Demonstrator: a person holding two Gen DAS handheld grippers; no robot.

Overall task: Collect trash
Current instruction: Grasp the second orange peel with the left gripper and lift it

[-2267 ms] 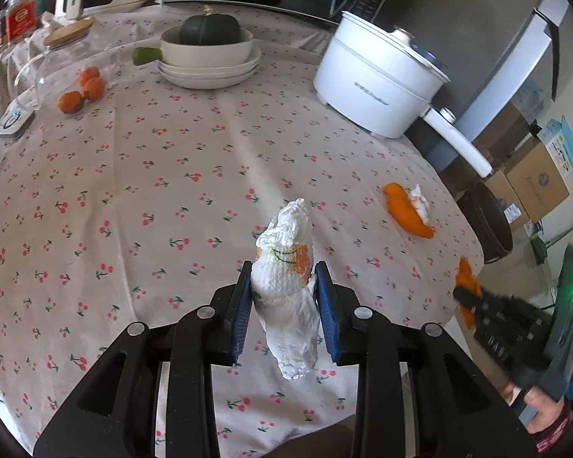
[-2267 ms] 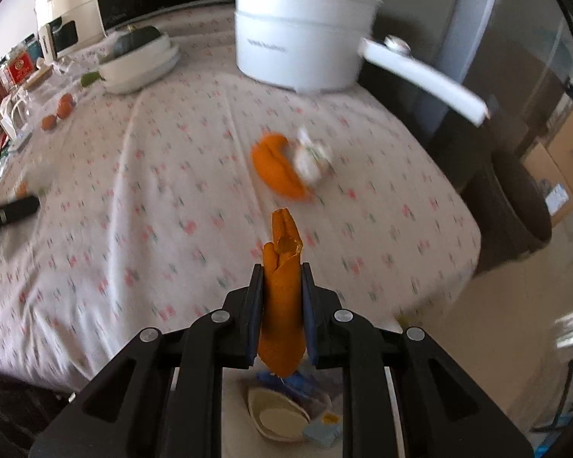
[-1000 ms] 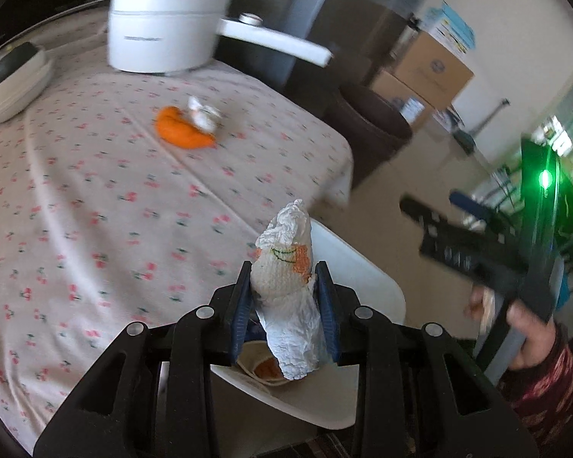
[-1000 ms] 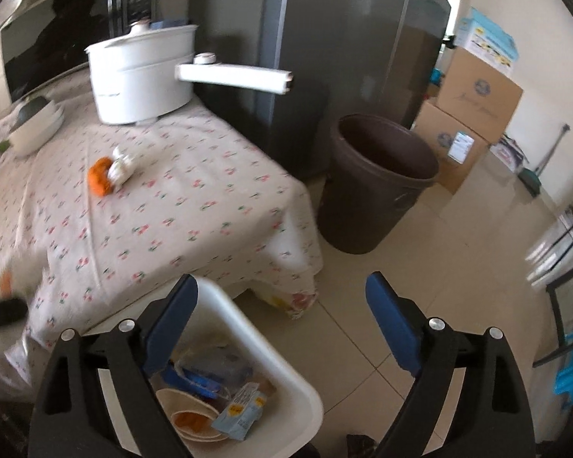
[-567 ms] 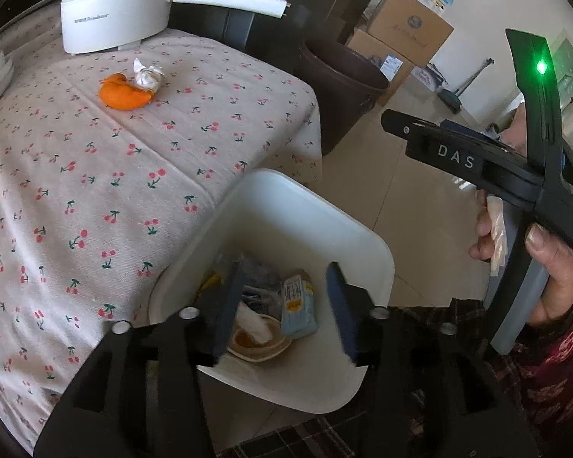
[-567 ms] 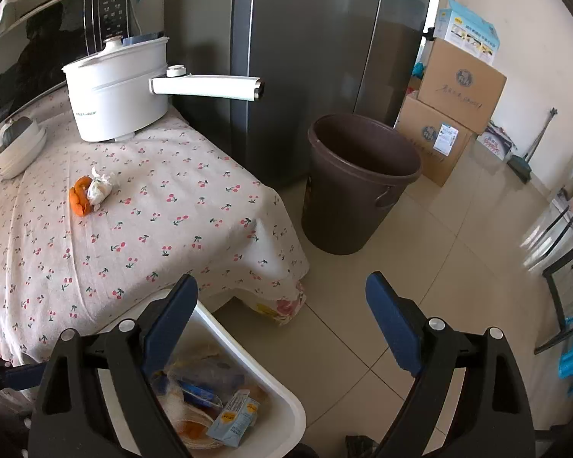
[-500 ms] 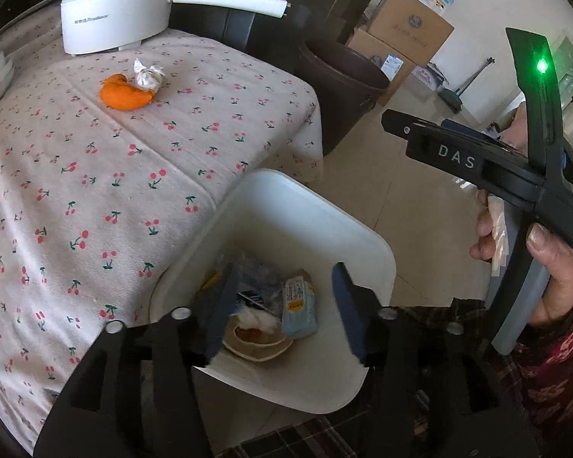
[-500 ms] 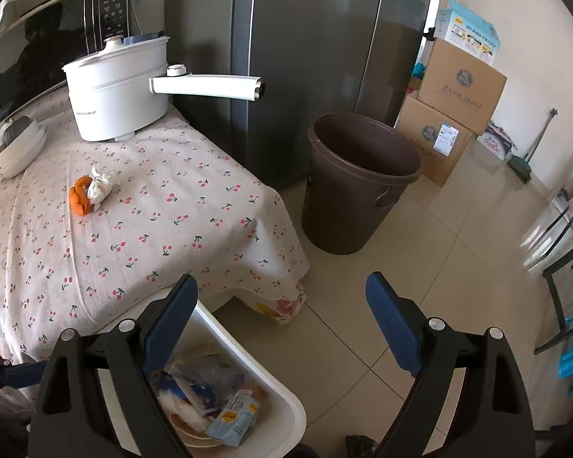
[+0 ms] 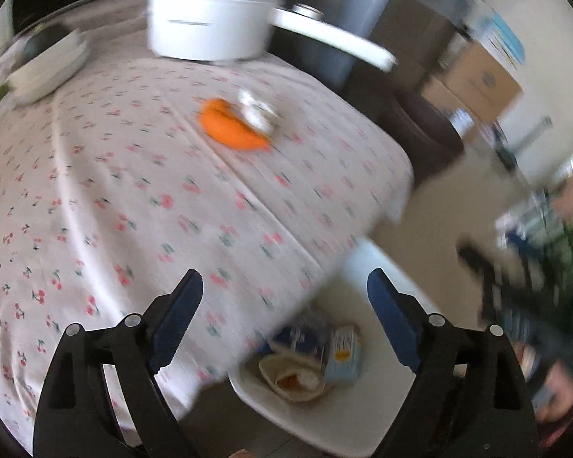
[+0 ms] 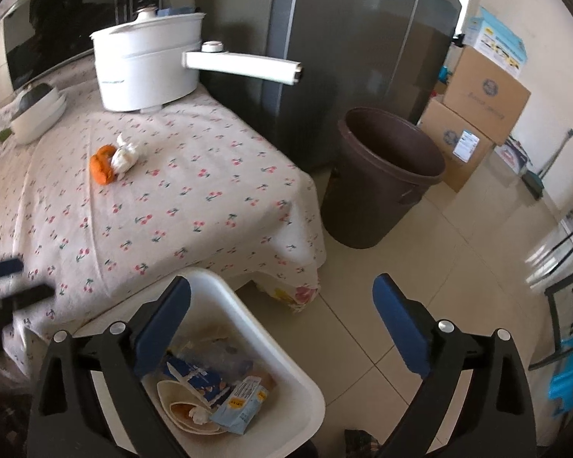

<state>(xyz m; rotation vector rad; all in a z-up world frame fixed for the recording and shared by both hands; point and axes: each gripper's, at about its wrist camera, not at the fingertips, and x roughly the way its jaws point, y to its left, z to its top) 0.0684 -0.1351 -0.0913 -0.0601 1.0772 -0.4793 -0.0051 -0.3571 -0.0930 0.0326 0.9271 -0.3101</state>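
An orange peel (image 10: 102, 165) with a crumpled white tissue (image 10: 125, 155) beside it lies on the cherry-print tablecloth (image 10: 179, 206); the peel also shows, blurred, in the left wrist view (image 9: 231, 129). A white bin (image 10: 286, 374) beside the table's edge holds a paper bowl, wrappers and a small carton; it also shows in the left wrist view (image 9: 366, 412). My left gripper (image 9: 282, 324) is open and empty over the table edge and the bin. My right gripper (image 10: 282, 328) is open and empty above the bin.
A white electric pot (image 10: 149, 65) with a long handle stands at the back of the table. Stacked white bowls (image 10: 38, 110) sit far left. A brown trash can (image 10: 386, 175), a grey fridge (image 10: 343, 49) and cardboard boxes (image 10: 477, 110) stand on the tiled floor.
My left gripper let the tissue wad fall into the bin, opened wide and swung back toward the table. My right gripper dropped its peel earlier and stays open.
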